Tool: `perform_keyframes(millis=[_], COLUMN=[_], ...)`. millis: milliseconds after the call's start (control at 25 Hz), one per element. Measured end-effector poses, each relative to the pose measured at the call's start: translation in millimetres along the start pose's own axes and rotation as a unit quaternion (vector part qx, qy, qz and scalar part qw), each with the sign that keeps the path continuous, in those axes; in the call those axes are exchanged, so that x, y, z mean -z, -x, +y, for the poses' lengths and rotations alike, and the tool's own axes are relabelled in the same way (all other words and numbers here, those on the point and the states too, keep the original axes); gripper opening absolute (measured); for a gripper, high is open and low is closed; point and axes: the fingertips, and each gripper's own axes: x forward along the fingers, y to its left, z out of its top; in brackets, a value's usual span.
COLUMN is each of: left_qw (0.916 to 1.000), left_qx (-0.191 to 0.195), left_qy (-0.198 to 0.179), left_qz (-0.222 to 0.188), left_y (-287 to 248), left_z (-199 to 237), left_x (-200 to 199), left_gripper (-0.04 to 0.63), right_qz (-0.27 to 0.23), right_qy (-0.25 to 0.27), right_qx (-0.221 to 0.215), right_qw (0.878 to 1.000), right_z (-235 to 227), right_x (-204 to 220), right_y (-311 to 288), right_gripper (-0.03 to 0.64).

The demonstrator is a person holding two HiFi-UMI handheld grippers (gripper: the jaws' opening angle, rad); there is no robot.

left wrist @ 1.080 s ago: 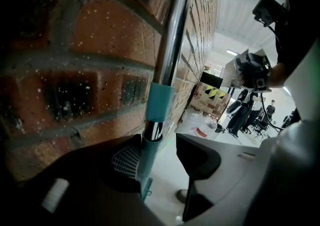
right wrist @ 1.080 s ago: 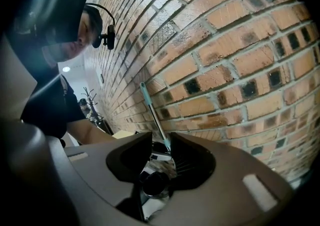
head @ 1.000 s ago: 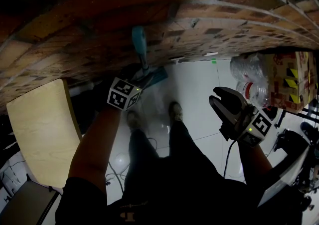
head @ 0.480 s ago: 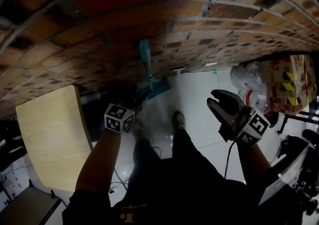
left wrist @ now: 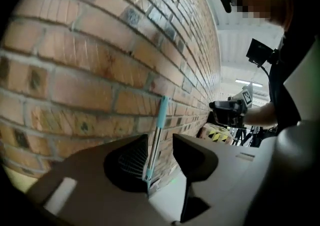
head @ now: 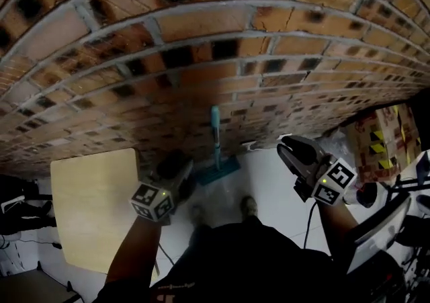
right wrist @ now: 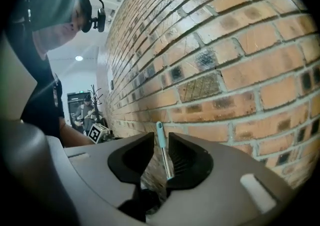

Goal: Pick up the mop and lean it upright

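The mop point(head: 216, 139) stands upright against the brick wall, teal grip on top, its teal head point(head: 217, 175) on the white floor. My left gripper point(head: 177, 166) hovers to its left, apart from it. My right gripper point(head: 291, 149) is raised to its right, also apart. Both jaws have just been closing and hold nothing. In the left gripper view the distant mop handle point(left wrist: 159, 125) lines up with the gap of the open left gripper point(left wrist: 160, 146). The right gripper view likewise shows the mop point(right wrist: 163, 154) far beyond the right gripper point(right wrist: 161, 142).
The brick wall point(head: 201, 39) fills the upper view. A pale wooden board point(head: 94, 218) lies at the left. A cardboard box with yellow-black tape point(head: 386, 140) and clear plastic bags point(head: 336, 137) sit at the right. The person's shoe point(head: 248, 206) is on the floor below the mop.
Both grippers have risen. The left one has drawn away from the mop handle, which stays leaning on the wall. The head view has tilted up, showing more wall.
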Motion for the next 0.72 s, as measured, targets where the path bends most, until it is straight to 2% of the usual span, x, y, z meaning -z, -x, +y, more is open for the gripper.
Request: perform_keyframes(millis=[160,280,480,600,720], left_qw=[0.9986,0.9964,0.9943,0.9934,0.9925], left_qx=[0.001,0.01,-0.002,-0.016,-0.01], left_qy=[-0.024,-0.026,-0.02,-0.014,-0.016], left_qz=[-0.048,-0.08,-0.105,-0.113,-0.121], left_y=[27,45,72,84,93], left_z=[-12,-19,-28,-29,-36], left_x=[-70,-108,-150,-166,-179], left_gripper=[0.115,0.086,0.042,0.014,0.002], right_qz=[-0.019,-0.024,-0.015,-0.015,-0.024], right_qy=[0.038,0.062,0.087,0.089,0.081], right_qx=[0.0,-0.002,0.011,0.019,0.017], right_qw=[0.999,0.998,0.996,0.996,0.996], right_z=[13,27,48,54,59], right_x=[-52,-83,-117,-134,-148], right_y=[-9,-16,-19,-16,-13], right_gripper=[0.079,0.055,0.014,0.014,0.012])
